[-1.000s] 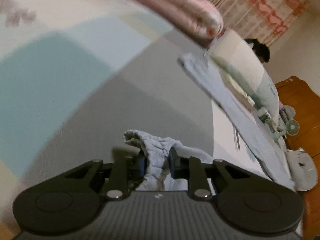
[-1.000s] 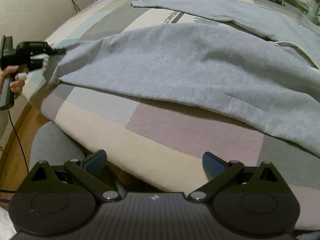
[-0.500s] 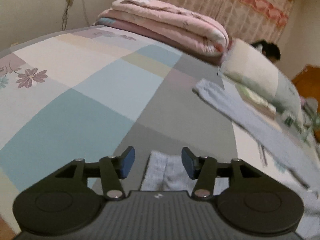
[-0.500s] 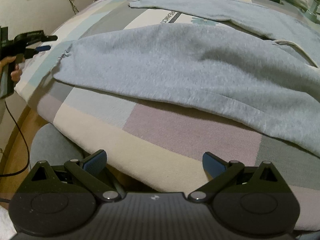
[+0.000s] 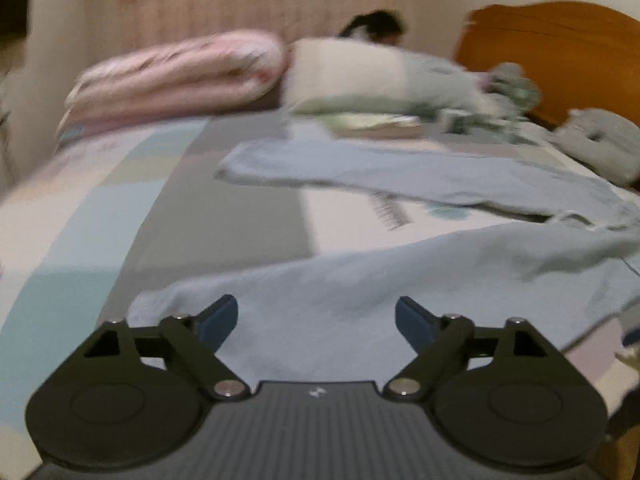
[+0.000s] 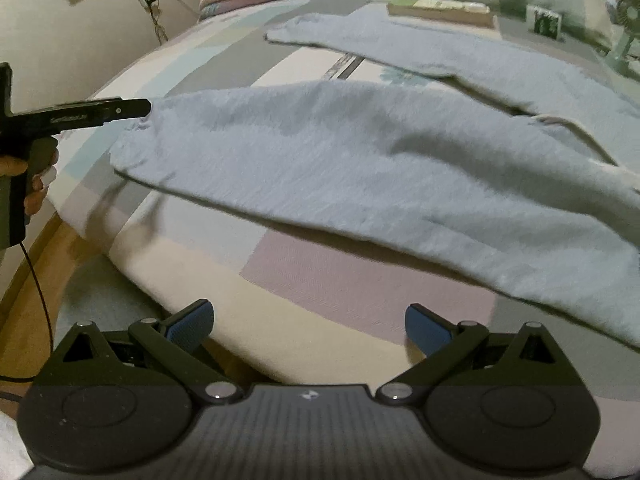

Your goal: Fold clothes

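A pair of light blue trousers [image 6: 360,152] lies spread on the patchwork bed, its two legs pointing left. In the left wrist view the near leg [image 5: 340,292] runs under my left gripper [image 5: 316,316], which is open and empty just above the leg's end. The far leg [image 5: 400,176] lies beyond. My right gripper [image 6: 308,324] is open and empty, at the bed's near edge, short of the trousers. The left gripper also shows from the side in the right wrist view [image 6: 128,110], at the leg's end.
A folded pink quilt [image 5: 172,76] and a pillow [image 5: 360,72] lie at the head of the bed, with an orange wooden headboard [image 5: 560,52] at the right. A small fan [image 6: 628,20] and a book [image 6: 440,10] sit by the pillow. The bed edge [image 6: 160,264] drops to the floor.
My left gripper let go of the trouser leg's end, opened wide and swung right, so it now looks along the bed. The right gripper moved a little closer, still open.
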Motion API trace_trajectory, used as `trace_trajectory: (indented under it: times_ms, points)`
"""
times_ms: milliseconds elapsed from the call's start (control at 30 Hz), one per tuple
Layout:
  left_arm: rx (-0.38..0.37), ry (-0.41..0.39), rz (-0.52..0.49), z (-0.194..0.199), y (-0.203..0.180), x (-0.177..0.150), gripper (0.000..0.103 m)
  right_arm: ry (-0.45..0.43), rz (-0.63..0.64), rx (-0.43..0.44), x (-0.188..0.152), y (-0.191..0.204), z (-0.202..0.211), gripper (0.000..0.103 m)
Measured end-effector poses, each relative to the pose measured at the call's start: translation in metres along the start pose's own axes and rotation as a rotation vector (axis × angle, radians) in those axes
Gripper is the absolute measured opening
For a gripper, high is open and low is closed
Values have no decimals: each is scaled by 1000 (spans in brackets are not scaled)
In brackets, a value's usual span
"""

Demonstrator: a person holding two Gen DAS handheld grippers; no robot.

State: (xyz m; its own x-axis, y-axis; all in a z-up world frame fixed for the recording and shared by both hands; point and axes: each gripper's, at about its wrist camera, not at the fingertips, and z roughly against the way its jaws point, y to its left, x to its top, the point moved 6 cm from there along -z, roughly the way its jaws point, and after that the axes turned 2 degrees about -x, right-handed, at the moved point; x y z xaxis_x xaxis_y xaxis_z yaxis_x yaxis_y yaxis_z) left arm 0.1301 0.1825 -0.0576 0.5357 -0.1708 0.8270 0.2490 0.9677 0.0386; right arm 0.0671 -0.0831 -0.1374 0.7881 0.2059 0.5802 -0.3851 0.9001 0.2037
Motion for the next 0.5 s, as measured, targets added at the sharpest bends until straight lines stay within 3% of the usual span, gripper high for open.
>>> trace_trajectory:
  times_ms: [167, 333, 500]
  points:
    - [-23, -12, -111, 0, -57, 25, 94, -65, -63, -28, -1, -33, 18, 103]
    - [-58, 18, -130, -20, -115, 50, 94, -145, -151, -61, -5, -77, 42, 103]
    - [-69, -10, -151, -36, -173, 72, 94, -220, -213, -93, -7, -118, 65, 103]
